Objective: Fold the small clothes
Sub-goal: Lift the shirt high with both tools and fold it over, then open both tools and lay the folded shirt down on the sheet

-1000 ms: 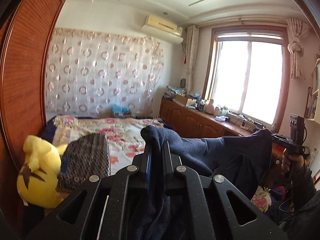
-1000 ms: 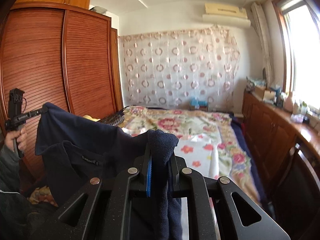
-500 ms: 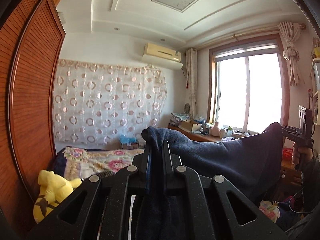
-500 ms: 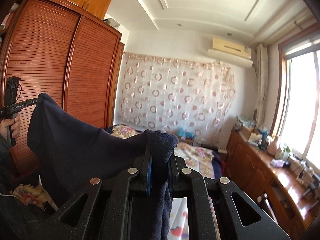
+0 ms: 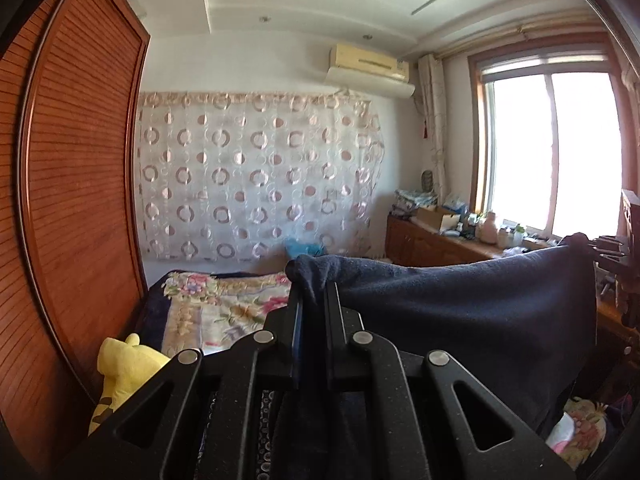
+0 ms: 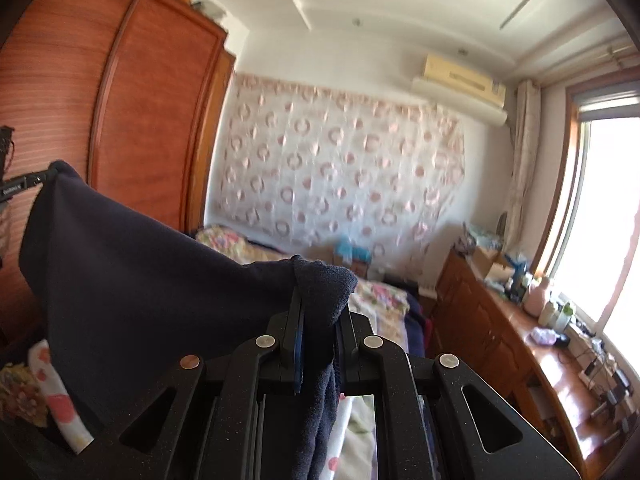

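You hold the navy garment (image 5: 460, 312) stretched aloft, left gripper (image 5: 314, 300) and right gripper (image 6: 318, 308) each clamped on a corner; next, lower it toward the bed (image 5: 224, 300) at 12 o'clock.

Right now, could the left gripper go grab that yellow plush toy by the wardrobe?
Probably not yet. The left gripper is shut on the navy garment, stretched across to the right gripper. The yellow plush toy itself lies unobstructed below left.
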Demonstrator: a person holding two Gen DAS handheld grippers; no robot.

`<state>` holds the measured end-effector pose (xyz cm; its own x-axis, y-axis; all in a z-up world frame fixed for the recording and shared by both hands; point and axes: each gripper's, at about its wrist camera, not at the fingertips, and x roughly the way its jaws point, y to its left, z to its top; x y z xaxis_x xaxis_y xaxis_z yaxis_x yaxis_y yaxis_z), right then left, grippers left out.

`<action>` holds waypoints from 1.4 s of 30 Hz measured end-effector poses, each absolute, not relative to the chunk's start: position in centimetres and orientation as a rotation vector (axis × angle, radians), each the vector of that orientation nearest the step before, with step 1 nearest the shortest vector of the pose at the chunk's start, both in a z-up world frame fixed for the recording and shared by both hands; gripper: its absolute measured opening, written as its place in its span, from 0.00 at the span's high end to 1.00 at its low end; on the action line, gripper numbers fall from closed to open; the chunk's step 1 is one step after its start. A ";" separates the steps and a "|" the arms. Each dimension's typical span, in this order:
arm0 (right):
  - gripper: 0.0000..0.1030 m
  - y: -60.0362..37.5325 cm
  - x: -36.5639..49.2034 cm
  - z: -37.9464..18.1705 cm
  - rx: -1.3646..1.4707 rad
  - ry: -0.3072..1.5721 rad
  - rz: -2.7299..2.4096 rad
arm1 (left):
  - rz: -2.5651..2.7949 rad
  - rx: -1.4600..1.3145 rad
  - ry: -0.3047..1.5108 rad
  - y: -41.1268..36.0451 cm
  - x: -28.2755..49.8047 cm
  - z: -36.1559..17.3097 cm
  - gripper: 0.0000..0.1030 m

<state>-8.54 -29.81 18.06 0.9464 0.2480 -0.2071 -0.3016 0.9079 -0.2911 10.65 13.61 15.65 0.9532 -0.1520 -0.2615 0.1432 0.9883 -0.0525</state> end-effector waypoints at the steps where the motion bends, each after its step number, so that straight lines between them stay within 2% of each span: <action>1: 0.88 -29.2 -5.6 16.9 -0.340 0.205 0.270 | -0.132 -0.034 0.300 13.4 13.0 14.1 0.88; 2: 0.88 -28.7 -3.0 15.8 -0.353 0.237 0.256 | -0.108 -0.026 0.325 13.4 15.1 12.7 0.87; 4: 0.87 -27.3 2.7 12.9 -0.383 0.303 0.228 | -0.025 0.001 0.405 13.7 20.2 9.2 0.79; 5: 0.85 -26.6 6.0 11.0 -0.388 0.364 0.215 | -0.025 -0.004 0.446 14.0 21.8 7.9 0.78; 7: 0.73 -25.8 11.2 7.2 -0.378 0.490 0.195 | -0.030 -0.030 0.550 14.4 24.4 4.9 0.75; 8: 0.71 -25.3 13.6 5.0 -0.370 0.558 0.184 | -0.037 -0.047 0.589 14.4 24.7 3.5 0.73; 9: 0.71 -24.9 15.0 3.2 -0.370 0.599 0.172 | -0.052 -0.057 0.605 14.3 24.5 2.4 0.64; 11: 0.68 -24.2 16.6 0.1 -0.372 0.635 0.146 | -0.066 -0.047 0.620 13.8 23.5 1.5 0.56; 13: 0.57 -23.8 17.1 -1.9 -0.358 0.662 0.155 | -0.082 -0.045 0.637 13.3 22.3 0.8 0.36; 15: 0.56 -23.7 17.0 -3.3 -0.351 0.671 0.160 | -0.106 -0.055 0.646 12.9 20.9 1.0 0.27; 19: 0.56 -24.4 16.4 -3.8 -0.309 0.688 0.181 | -0.131 -0.025 0.649 11.7 18.6 1.1 0.27; 22: 0.56 -27.0 16.0 -2.0 -0.265 0.675 0.207 | -0.146 -0.022 0.653 11.1 17.3 0.8 0.27; 29: 0.56 -32.0 13.2 -3.4 -0.150 0.696 0.201 | -0.184 0.014 0.673 8.5 15.4 -0.6 0.27; 42: 0.56 -33.1 13.5 -4.5 -0.047 0.725 0.208 | -0.231 0.039 0.740 5.5 14.7 -3.5 0.27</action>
